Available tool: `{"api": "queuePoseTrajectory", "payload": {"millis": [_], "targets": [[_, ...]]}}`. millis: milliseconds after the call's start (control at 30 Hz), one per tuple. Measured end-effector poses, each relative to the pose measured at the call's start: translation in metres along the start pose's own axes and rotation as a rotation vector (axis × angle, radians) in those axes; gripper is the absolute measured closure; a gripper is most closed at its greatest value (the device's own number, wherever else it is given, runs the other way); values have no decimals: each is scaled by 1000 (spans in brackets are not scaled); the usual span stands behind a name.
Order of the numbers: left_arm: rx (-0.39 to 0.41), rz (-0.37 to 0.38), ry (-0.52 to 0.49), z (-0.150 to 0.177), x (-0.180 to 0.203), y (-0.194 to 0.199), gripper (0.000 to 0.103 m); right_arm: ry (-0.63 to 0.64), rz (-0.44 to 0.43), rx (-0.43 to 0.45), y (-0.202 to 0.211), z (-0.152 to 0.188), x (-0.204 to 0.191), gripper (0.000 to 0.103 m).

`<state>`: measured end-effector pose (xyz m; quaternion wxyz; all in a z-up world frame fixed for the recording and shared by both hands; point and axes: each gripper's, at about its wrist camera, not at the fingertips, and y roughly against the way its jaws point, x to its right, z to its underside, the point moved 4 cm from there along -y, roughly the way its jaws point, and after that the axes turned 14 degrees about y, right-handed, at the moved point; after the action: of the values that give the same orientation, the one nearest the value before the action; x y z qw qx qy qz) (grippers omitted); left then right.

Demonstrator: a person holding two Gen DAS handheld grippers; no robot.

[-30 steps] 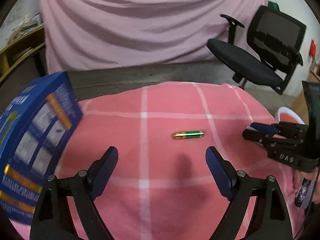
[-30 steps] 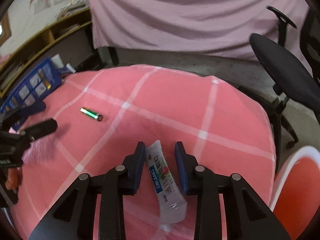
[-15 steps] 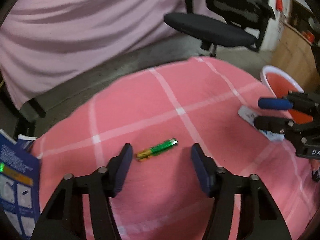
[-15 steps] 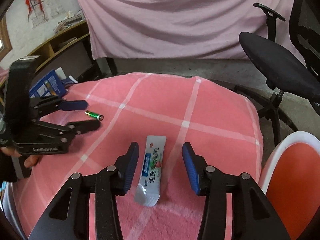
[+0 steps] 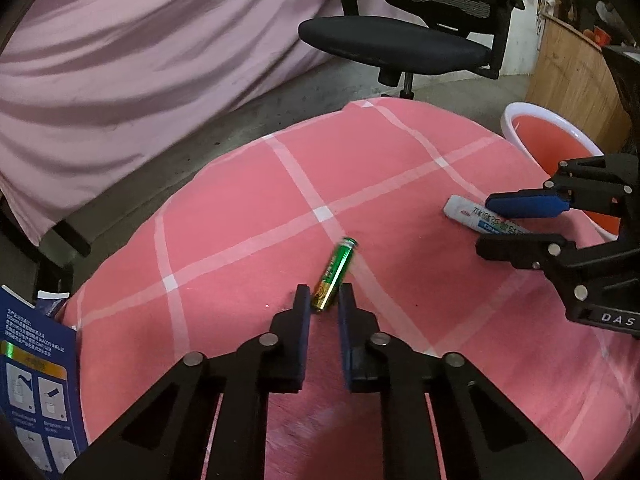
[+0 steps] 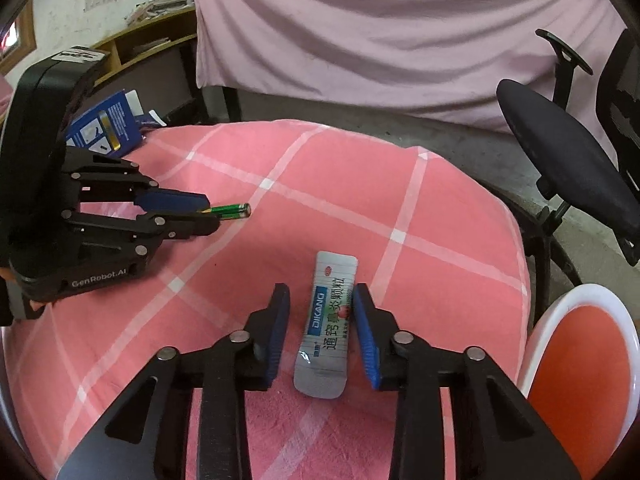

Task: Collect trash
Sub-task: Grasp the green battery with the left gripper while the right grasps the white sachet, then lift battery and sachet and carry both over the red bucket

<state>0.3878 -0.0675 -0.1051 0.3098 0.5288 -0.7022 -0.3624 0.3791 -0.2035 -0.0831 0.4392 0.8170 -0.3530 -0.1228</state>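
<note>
On the pink checked tablecloth, the left gripper has its fingers narrowed on the green cylindrical battery (its near end), while the right gripper straddles the white plastic sachet, fingers apart, beside the red-and-white bin.

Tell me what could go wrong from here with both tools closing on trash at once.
The left tool pinches the battery only at its near end, so it may pivot or slip out. The right tool straddles the flat sachet, and its fingers may slide over it. The basin sits off the cloth's edge, so either item could drop short.
</note>
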Motion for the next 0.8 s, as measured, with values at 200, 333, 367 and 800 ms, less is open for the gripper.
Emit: {"api": "queuePoseTrajectory", "payload": {"millis": [200,333,367,800], "targets": [[19,3,112,4,5,3,96,19,14,-4,0,2,-1,85],[38,16,175,7,10,13,96,12,24,30,8,2,1,85],[45,20,203,9,11,16,96,9,29,45,11,2,1,85],[202,14,315,34,44,74,96,-71,112,302,76,14,-3,85]]}}
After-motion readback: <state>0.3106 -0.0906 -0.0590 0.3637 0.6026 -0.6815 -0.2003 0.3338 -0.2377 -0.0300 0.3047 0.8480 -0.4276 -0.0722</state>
